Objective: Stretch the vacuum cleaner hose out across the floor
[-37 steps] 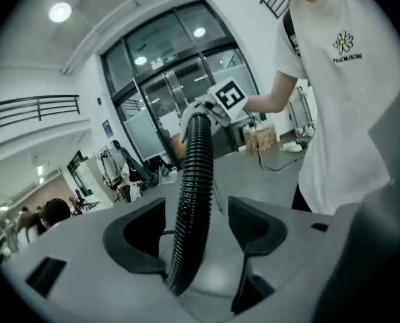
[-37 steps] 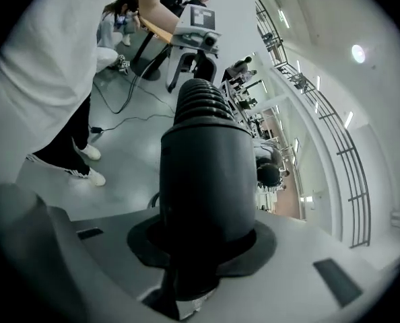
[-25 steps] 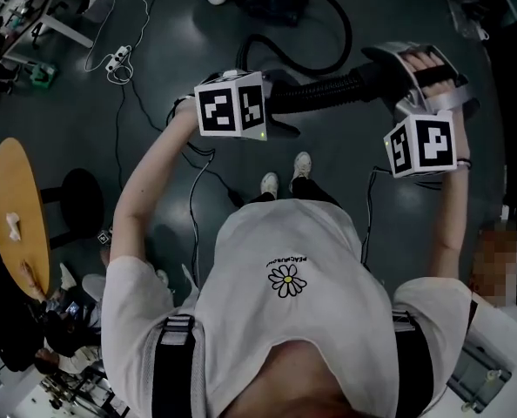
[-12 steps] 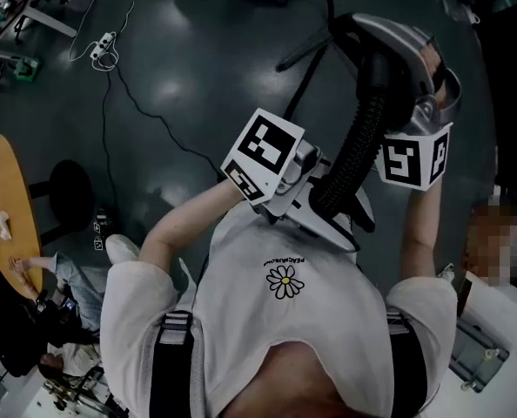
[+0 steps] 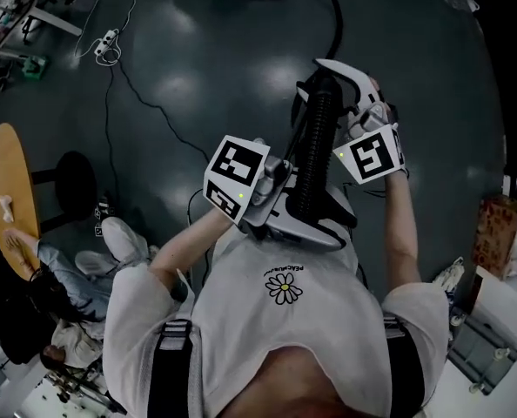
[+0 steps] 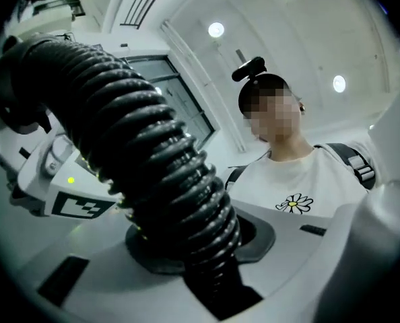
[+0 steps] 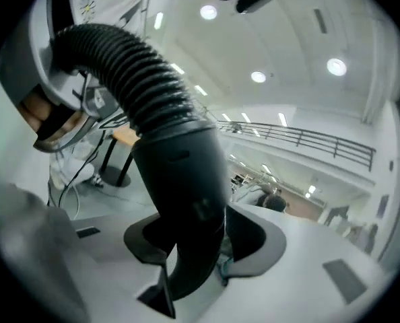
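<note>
Plainly, the hose (image 5: 315, 151) is nowhere near laid out yet. Its ribbed black length stands almost upright in the middle of the head view, lifted off the dark floor (image 5: 198, 77) and held close in front of the person's chest. The left gripper (image 6: 198, 251) is clamped tight on the ribbed part, with the coils squeezed between its jaws at the bottom centre of its own view. That makes it, I judge, the anchoring hold that bears the weight. From there the hose arcs to the upper left of that view, above the right gripper's marker cube (image 6: 79, 204). The right gripper (image 7: 190, 247) has the smooth black cuff (image 7: 183, 173) at the hose's end between its jaws, low in the centre of its view. Those jaws have just been opening. The cuff fills the gap and the pads seem to touch it on both sides, though the view is too dark there to swear to firm pressure. The two holds sit close together on a short span, probably so that one can shift along while the other keeps the hose up. A dark line (image 5: 335, 16), which I take for the rest of the hose, trails to the top edge of the head view. Stretching it out calls for lowering the cuff end and carrying it away over open floor, clear of the power strip (image 5: 106, 46) at upper left.
</note>
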Demonstrator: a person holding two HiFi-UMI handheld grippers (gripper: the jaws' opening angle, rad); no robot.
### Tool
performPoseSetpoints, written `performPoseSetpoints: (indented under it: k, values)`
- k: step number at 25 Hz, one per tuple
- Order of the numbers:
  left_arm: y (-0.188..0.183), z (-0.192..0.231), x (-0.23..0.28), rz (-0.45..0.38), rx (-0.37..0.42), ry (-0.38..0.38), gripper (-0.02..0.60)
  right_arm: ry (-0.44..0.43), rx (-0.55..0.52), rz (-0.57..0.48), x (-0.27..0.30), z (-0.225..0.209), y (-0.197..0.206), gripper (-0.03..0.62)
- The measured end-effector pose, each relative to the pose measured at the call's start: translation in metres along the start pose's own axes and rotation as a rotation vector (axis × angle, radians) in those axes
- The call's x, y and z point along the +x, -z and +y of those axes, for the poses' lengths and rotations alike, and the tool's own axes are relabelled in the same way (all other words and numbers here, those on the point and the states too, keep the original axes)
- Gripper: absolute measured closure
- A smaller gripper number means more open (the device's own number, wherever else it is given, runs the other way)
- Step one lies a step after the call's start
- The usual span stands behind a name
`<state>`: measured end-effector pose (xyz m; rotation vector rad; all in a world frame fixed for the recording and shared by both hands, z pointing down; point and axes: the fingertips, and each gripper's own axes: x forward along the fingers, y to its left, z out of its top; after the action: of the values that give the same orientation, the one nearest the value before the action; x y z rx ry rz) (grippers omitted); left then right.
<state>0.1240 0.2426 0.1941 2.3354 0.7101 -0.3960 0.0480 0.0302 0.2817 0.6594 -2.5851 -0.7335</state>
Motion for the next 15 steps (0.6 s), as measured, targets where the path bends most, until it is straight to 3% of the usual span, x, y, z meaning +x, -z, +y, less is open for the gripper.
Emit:
performPoseSetpoints:
  k: [4,7,9,15]
  values:
    - [0.045,0.010,0.038,0.013,-0.018,-0.109,0.448,0.017,0.240,-0.073,-0.063,0.020,0.020,0.402]
    - [0.081,0.014,0.069,0.068,-0.018,-0.141,0.448,-0.002,0.452,-0.089,-0.109,0.037,0.031,0.372]
    - [0.102,0.013,0.085,0.136,0.005,-0.149,0.448,-0.024,0.458,-0.080,-0.131,0.044,0.031,0.363]
    - [0.150,0.011,0.111,0.341,0.104,-0.198,0.448,-0.055,0.294,0.037,-0.170,0.062,0.027,0.361]
